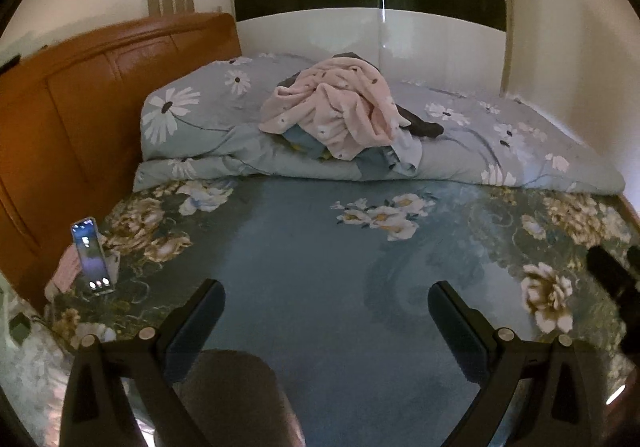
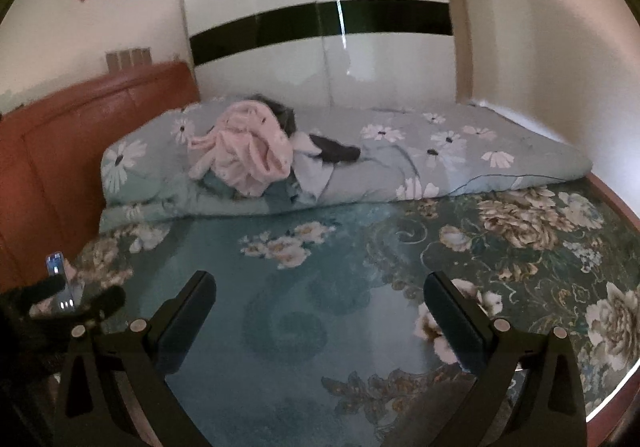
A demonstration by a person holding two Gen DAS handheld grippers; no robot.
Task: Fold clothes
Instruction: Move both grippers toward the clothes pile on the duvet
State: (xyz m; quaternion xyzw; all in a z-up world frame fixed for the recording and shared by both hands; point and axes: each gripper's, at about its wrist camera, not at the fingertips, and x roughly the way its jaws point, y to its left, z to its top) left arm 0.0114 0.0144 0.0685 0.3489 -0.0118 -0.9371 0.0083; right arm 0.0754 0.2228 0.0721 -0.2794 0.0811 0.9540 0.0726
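A heap of clothes lies at the far side of the bed on a rolled quilt. On top is a pink fleece garment (image 1: 340, 107) with small flowers, also in the right wrist view (image 2: 248, 151). Under it are a dark grey garment (image 1: 420, 125) and light blue pieces (image 1: 404, 157). My left gripper (image 1: 326, 305) is open and empty, low over the blue floral bedsheet (image 1: 320, 267), far from the heap. My right gripper (image 2: 320, 297) is open and empty over the same sheet (image 2: 320, 267). Each gripper shows at the edge of the other's view.
A rolled grey-blue daisy quilt (image 1: 500, 143) runs along the wall. An orange wooden headboard (image 1: 80, 107) stands at the left. A lit phone (image 1: 92, 255) leans near the headboard with pink cloth (image 1: 66, 267) beside it. A white wardrobe (image 1: 360, 27) stands behind the bed.
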